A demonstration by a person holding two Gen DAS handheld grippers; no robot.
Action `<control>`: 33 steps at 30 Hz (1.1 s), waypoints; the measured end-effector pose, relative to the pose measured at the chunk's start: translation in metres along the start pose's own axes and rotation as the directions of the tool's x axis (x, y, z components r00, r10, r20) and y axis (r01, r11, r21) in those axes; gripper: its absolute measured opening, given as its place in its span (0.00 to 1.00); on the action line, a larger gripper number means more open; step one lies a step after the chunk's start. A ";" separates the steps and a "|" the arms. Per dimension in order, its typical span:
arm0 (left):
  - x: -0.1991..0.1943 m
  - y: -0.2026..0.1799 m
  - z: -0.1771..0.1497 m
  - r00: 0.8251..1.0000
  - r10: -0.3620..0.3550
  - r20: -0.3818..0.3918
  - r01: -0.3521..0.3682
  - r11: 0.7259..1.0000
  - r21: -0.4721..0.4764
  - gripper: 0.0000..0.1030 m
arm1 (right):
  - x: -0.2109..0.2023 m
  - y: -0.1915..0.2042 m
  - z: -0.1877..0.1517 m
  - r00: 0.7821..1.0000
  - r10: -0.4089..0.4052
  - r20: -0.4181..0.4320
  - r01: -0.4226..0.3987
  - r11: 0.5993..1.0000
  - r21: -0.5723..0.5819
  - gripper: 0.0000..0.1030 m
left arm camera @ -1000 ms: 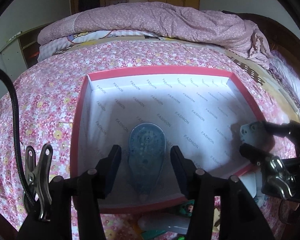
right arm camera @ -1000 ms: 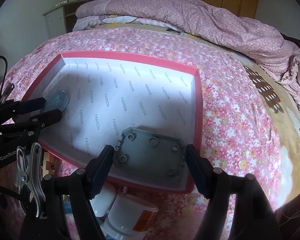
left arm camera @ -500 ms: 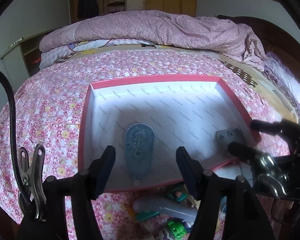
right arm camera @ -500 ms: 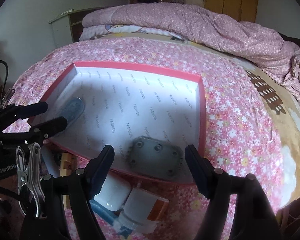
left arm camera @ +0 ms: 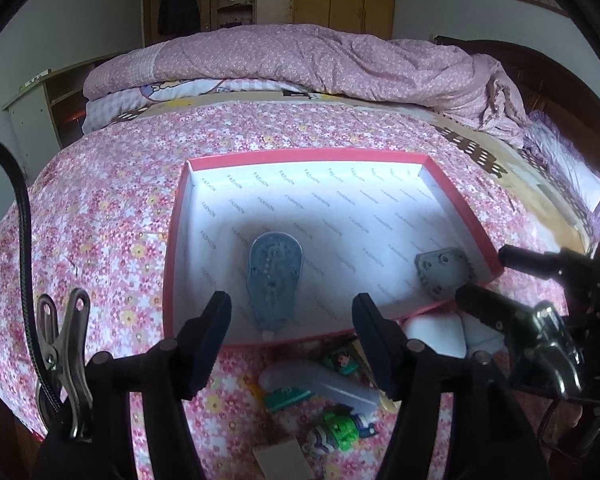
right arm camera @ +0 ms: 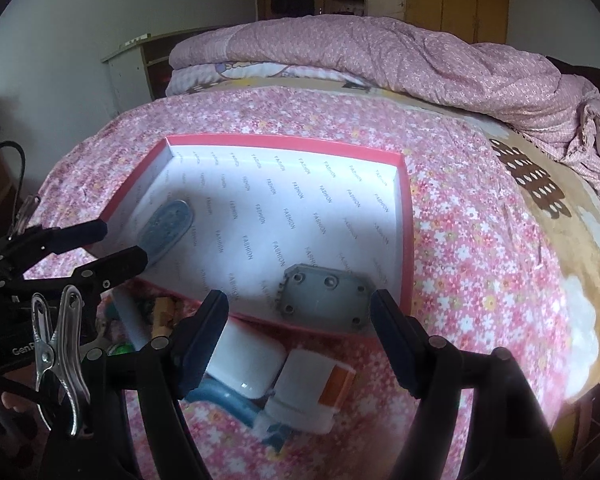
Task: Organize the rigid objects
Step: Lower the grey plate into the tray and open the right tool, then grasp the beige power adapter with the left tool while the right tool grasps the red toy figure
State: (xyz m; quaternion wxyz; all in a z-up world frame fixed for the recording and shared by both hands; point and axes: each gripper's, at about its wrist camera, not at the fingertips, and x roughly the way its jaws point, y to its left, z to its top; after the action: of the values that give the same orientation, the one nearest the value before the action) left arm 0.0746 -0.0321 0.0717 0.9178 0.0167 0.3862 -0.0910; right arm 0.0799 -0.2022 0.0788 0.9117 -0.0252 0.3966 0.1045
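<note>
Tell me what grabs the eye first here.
The red-rimmed box with white printed lining, sitting on the pink flowered bedspread. Inside lie a blue teardrop-shaped gadget near the left front and a grey plate at the right front corner. Both grippers hang open and empty over the near rim, left gripper and right gripper, above a jumble of white bottles and small toys outside the box.

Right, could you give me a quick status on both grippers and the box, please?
Left gripper open, empty. Right gripper open, empty. Blue teardrop piece and grey plate lie apart in red box. More items wait on bedspread, nothing blocking.
</note>
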 end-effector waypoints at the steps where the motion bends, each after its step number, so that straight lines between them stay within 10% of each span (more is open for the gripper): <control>1: -0.002 0.000 -0.001 1.000 -0.002 0.000 0.002 1.000 0.000 0.65 | -0.003 0.000 -0.002 1.000 0.003 0.003 -0.003 1.000 0.006 0.73; 33: -0.030 0.025 -0.078 0.997 -0.033 -0.067 0.030 0.998 -0.052 0.65 | -0.050 0.028 -0.093 0.999 0.023 -0.038 -0.026 0.996 -0.088 0.73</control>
State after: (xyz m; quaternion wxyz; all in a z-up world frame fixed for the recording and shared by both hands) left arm 0.0030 0.0053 0.0375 0.9027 -0.0096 0.4195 -0.0951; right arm -0.0256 -0.1957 0.0524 0.9009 -0.0625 0.4084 0.1326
